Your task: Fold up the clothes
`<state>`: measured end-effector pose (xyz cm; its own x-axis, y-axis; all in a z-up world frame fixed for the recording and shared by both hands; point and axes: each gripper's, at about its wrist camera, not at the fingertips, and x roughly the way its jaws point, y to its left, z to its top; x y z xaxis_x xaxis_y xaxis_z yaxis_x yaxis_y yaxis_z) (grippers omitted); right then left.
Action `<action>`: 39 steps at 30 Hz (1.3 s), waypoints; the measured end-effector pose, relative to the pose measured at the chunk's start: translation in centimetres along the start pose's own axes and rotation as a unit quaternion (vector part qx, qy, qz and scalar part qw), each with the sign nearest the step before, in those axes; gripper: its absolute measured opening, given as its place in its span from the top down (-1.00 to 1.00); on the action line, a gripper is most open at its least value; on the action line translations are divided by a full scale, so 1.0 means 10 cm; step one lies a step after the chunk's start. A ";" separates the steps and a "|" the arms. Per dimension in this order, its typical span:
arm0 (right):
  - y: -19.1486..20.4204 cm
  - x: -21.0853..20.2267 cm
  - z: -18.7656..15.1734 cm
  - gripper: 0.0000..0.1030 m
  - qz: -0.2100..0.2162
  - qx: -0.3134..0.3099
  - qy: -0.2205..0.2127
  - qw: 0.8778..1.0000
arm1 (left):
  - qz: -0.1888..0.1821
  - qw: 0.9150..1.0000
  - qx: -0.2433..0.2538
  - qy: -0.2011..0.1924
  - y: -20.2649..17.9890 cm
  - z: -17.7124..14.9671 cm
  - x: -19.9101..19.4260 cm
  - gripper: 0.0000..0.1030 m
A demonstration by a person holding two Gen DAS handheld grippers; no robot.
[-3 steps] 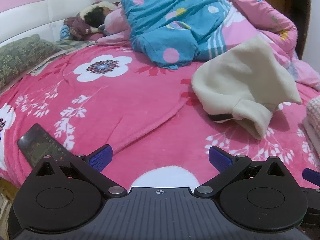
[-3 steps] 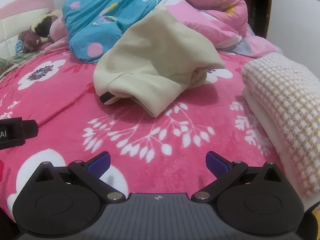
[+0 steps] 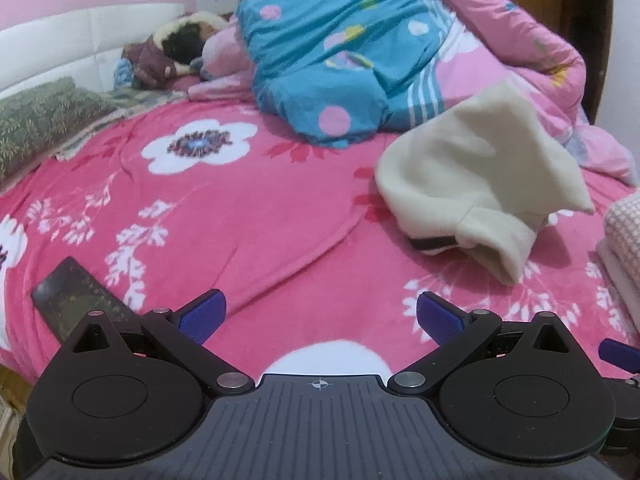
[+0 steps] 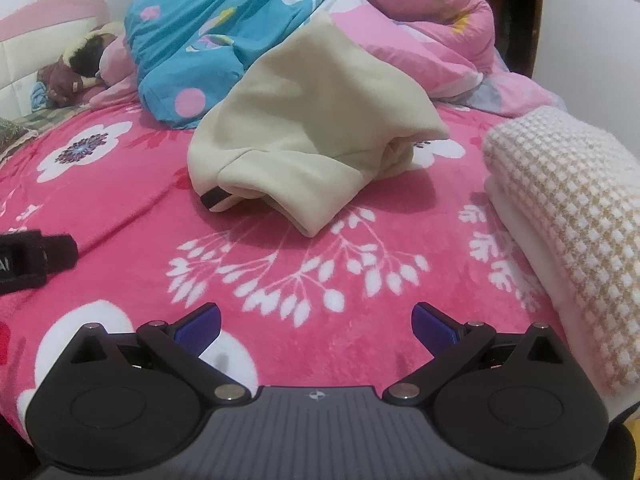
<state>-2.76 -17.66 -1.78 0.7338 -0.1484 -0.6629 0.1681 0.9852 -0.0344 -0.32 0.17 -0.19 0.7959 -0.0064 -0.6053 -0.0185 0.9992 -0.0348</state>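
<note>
Both the left gripper [image 3: 318, 314] and right gripper [image 4: 316, 322] hover with jaws spread wide and nothing between them above the pink floral blanket [image 4: 120, 208]. Ahead lies a cream sweatshirt [image 4: 316, 136], crumpled in a heap, one cuffed sleeve flopped forward, beside a folded waffle-knit blanket [image 4: 568, 208].

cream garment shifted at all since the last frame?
No. The cream garment lies in the same spot against the blue quilt and the white flower print in both views.
</note>
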 end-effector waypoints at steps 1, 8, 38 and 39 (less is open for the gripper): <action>0.01 0.01 0.00 -1.00 -0.002 -0.002 0.000 1.000 | 0.004 1.000 0.004 0.001 -0.02 0.01 0.01 -0.98; 0.02 -0.07 -0.02 -1.00 -0.008 0.002 -0.022 1.000 | -0.019 1.000 0.017 0.000 -0.07 0.04 -0.08 -0.95; -0.09 -0.09 0.01 -1.00 -0.002 0.010 -0.010 1.000 | 0.018 1.000 0.007 -0.008 -0.07 0.00 -0.09 -0.97; -0.09 -0.09 0.01 -1.00 -0.002 0.010 -0.010 1.000 | 0.019 1.000 0.007 -0.008 -0.07 0.00 -0.09 -0.97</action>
<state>-3.44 -18.45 -1.07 0.7468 -0.1536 -0.6470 0.1837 0.9827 -0.0213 -1.05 -0.57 0.39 0.8048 0.0326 -0.5927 -0.0406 0.9992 -0.0001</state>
